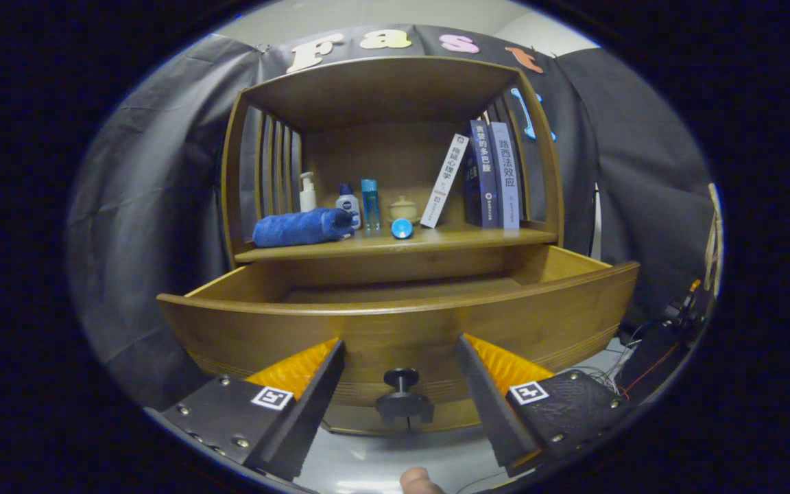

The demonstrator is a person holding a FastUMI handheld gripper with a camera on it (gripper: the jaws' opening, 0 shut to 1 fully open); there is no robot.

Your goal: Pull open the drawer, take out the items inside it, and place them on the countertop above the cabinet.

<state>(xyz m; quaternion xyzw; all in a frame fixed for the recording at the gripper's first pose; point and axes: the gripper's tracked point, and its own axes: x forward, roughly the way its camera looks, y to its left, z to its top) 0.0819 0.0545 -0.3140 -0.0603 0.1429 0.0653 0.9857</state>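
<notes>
Cabinet [395, 171] of brown wood stands against the booth's black cloth wall, and everything else is placed by it. Its worktop [450, 239] is the plank under an arched hood with slatted sides. Below the worktop the drawer [395, 322] is pulled well out toward the camera; its long axis runs side to side across the cabinet's front, its open top faces up, and what shows of its bottom is bare wood. A dark round knob [402, 398] juts from the middle of the drawer front, pointing straight at the camera.

On the worktop, at the left side of the cabinet, a rolled blue towel [302, 228] lies with its length along the front edge. Behind it stand a white pump bottle [307, 193], a small white bottle with a blue cap [348, 204] and a clear blue bottle [369, 203]. A pale lidded jar [403, 208] sits at the back near the middle, and a small blue cylinder [402, 228] lies at the front edge with its round end facing out. A white book [444, 181] leans right against upright dark books [494, 175] at the cabinet's right side.

Cables and dark gear [655, 343] lie on the floor to the right of the cabinet.

The gripper [400, 394] hangs in front of the drawer, jaws spread wide and holding nothing; the knob sits between them, touched by neither. A fingertip of the person [421, 481] shows below the knob.
</notes>
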